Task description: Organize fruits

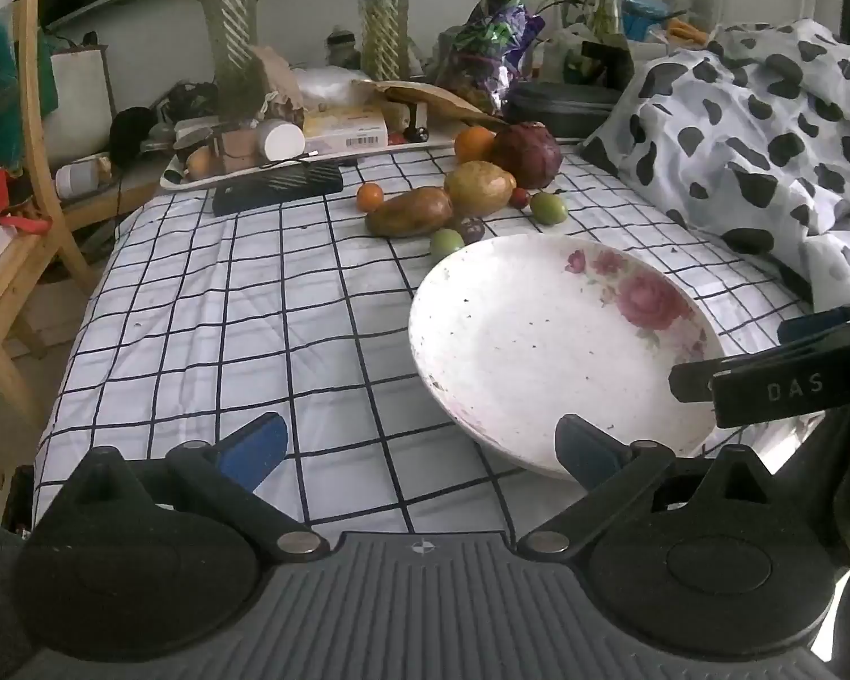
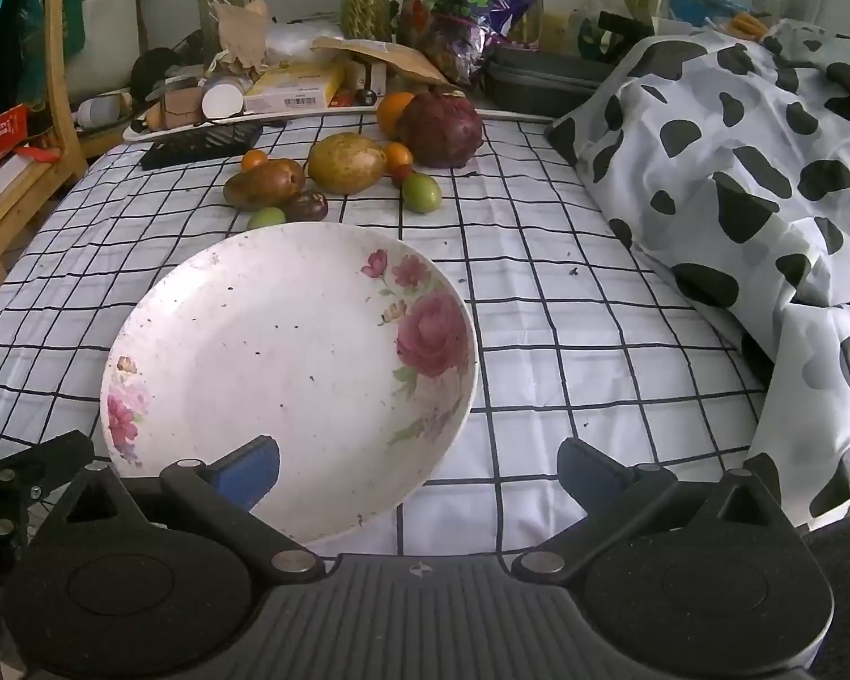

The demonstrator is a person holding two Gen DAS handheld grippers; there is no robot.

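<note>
A white floral plate (image 1: 538, 351) (image 2: 266, 351) lies on the checked cloth, holding no fruit. Beyond it sits a cluster of fruit: two mangoes (image 1: 409, 211) (image 2: 347, 162), a large dark red fruit (image 1: 528, 154) (image 2: 440, 132), oranges (image 1: 472, 143) (image 2: 394, 109), small green fruits (image 1: 548, 207) (image 2: 421, 192) and a dark purple one (image 2: 307, 206). My left gripper (image 1: 422, 450) is open and empty, low over the cloth at the plate's near left edge. My right gripper (image 2: 419, 470) is open and empty, its left finger over the plate's near rim; it also shows in the left wrist view (image 1: 787, 379).
A cow-print blanket (image 2: 753, 181) is heaped on the right. A cluttered white tray (image 1: 311, 161), a black case (image 1: 277, 187), vases with plants (image 1: 379, 17) and bags stand at the back. A wooden chair (image 1: 22, 215) stands at the left.
</note>
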